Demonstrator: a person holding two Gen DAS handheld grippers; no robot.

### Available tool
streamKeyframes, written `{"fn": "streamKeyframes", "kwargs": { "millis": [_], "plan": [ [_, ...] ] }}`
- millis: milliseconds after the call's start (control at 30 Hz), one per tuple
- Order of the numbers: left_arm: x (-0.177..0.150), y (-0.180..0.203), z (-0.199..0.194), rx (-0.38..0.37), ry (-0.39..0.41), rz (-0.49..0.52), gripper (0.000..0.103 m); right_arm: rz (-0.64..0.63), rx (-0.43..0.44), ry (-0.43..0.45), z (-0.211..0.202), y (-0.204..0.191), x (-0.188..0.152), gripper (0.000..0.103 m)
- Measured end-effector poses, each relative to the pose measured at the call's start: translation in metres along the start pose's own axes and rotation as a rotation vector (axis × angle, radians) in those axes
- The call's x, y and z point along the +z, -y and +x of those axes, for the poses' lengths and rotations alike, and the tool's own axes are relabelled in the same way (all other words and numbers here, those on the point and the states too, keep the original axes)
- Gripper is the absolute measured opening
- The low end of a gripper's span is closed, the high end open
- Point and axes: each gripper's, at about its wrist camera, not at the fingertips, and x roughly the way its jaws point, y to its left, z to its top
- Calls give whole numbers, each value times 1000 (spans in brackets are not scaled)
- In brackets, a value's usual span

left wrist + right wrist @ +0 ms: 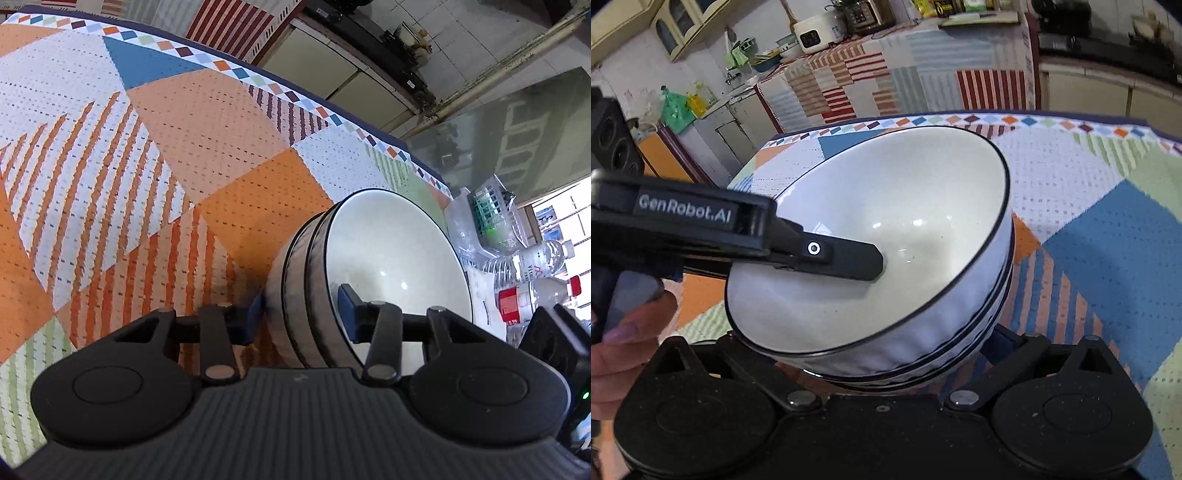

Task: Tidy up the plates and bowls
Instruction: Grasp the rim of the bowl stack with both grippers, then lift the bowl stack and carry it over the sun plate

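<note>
A stack of white bowls with dark rims [384, 258] is tilted above the patterned tablecloth [147, 147]. My left gripper [303, 308] is shut on the stack's rim, one blue pad inside the top bowl and one outside against the wall. The right wrist view shows the same stack [905, 206] close up, with the left gripper's black finger [846, 258] reaching into the top bowl. My right gripper [886, 354] sits under the stack with its fingers spread on both sides; the tips are hidden by the bowls.
Plastic water bottles [532, 262], a red-capped container [511, 302] and a green basket [491, 214] stand at the table's right end. A counter with a patterned cover [886, 77] and kitchen clutter lies beyond the table.
</note>
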Motion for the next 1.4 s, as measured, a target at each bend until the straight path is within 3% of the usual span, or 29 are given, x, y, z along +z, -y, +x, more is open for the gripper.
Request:
{"fn": "streamKeyframes", "kwargs": {
  "millis": [333,733,1133,1400],
  "plan": [
    [-10,21,-14,34,9,127,42,-46,-20,77,-14,-5,-13,102],
    [-20,59,-83,25,37,221,42,-83,-36,218,-71,-40,-18,102],
    [-70,70,-161,39,24,265,41,-151,-41,238,-121,-96,-45,101],
    [-109,61,-183,61,-5,273,41,-142,-17,219,-129,-118,-75,101]
  ]
}}
